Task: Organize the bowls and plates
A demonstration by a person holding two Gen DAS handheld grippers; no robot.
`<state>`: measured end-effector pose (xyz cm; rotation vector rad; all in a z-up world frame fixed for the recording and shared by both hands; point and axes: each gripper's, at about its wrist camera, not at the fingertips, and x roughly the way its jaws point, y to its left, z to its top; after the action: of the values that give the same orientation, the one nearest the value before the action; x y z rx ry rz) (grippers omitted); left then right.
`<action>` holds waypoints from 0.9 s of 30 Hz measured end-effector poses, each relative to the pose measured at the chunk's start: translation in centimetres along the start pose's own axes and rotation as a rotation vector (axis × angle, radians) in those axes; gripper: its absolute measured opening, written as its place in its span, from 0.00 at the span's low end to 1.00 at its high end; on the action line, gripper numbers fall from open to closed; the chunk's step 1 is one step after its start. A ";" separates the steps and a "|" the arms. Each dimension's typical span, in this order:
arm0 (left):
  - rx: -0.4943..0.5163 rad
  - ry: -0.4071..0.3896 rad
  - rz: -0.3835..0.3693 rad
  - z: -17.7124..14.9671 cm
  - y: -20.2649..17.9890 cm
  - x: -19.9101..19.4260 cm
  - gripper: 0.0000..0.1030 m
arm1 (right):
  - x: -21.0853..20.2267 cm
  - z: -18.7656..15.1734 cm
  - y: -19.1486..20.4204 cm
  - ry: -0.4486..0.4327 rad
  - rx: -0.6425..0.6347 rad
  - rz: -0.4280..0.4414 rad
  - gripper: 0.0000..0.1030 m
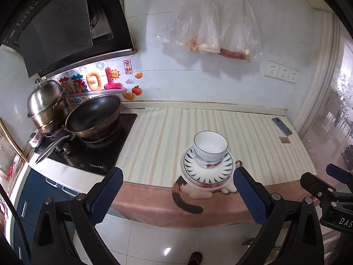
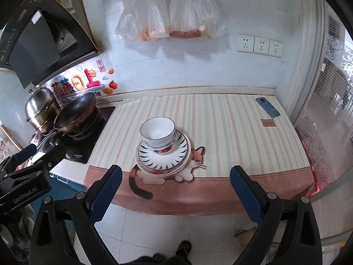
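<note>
my left gripper (image 1: 177, 186) and right gripper (image 2: 175, 185) both hang spread wide, holding nothing, back from the counter (image 2: 231, 119). the bowls (image 2: 158, 132) sit nested on stacked plates (image 2: 163, 158) near its front edge; lower plates mostly hidden, count unclear.

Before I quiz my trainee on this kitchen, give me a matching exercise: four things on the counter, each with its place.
Things:
1. bowl
2. phone
3. wok
4. steel pot

Places:
A. on the stove, nearer the striped mat
B. on top of the plate stack
C. far right corner of the mat
D. at the stove's far left

Pairs: 1-B, 2-C, 3-A, 4-D
</note>
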<state>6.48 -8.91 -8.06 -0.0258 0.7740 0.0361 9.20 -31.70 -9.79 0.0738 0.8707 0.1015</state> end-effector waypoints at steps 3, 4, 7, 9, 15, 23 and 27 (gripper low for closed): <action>0.001 -0.016 0.004 -1.1 0.5 -1.8 1.00 | -2.4 -1.4 0.6 -0.020 0.004 0.002 0.97; 0.001 -0.020 0.002 -1.5 0.7 -2.4 1.00 | -3.2 -1.9 0.9 -0.029 0.005 -0.001 0.97; 0.000 -0.027 -0.007 -2.6 1.4 -4.2 1.00 | -5.5 -3.4 2.2 -0.050 0.001 -0.014 0.97; 0.003 -0.039 0.003 -3.6 2.0 -5.6 1.00 | -7.1 -4.6 3.0 -0.064 0.005 -0.015 0.97; -0.006 -0.062 0.012 -5.9 3.9 -9.1 1.00 | -10.4 -7.4 4.9 -0.080 -0.006 -0.033 0.98; 0.001 -0.077 0.002 -8.7 5.6 -12.4 1.00 | -13.6 -11.0 6.9 -0.094 -0.002 -0.036 0.98; 0.001 -0.085 -0.006 -9.3 5.9 -13.3 1.00 | -14.8 -12.0 7.5 -0.101 -0.005 -0.040 0.98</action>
<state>-9.80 -3.66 -5.48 -0.0258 0.6891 0.0309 -9.88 -25.72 -5.48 0.0558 0.7706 0.0619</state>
